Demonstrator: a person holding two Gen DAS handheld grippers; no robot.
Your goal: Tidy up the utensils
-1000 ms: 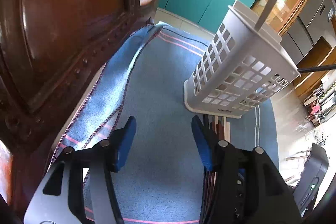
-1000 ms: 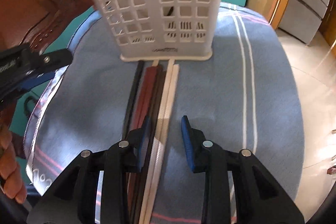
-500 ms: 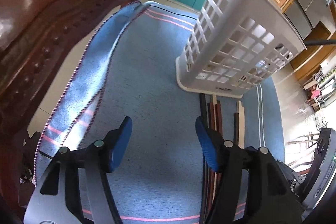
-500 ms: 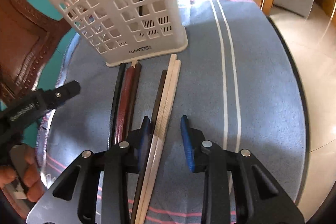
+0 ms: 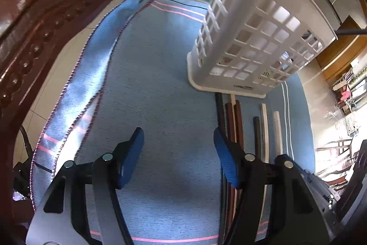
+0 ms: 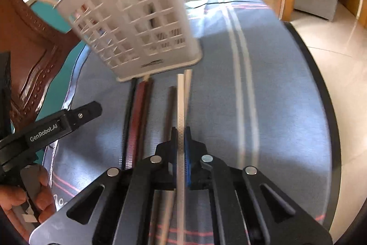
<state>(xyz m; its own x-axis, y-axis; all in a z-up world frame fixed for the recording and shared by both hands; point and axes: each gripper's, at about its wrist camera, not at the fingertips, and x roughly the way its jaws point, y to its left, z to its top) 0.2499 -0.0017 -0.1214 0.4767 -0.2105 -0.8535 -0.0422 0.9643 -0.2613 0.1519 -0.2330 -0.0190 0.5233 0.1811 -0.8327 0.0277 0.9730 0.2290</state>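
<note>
A white lattice utensil basket stands on the blue cloth, with a few sticks in it. Several chopsticks lie side by side in front of it: a black one, red-brown ones, a dark brown one and two white ones. My right gripper is shut on one white chopstick, which runs straight between the pads. The other white chopstick lies just right of it. My left gripper hangs open over bare cloth, left of the black chopstick, with nothing between its fingers.
The blue cloth with pink and white stripes covers a round table. A carved brown wooden chair stands close at the left. A person's hand holds the left gripper's handle. Teal cabinets stand behind.
My right gripper's jaws have closed onto the white chopstick that lay between them. My left gripper has sunk nearer the cloth and its jaws stand a little wider.
</note>
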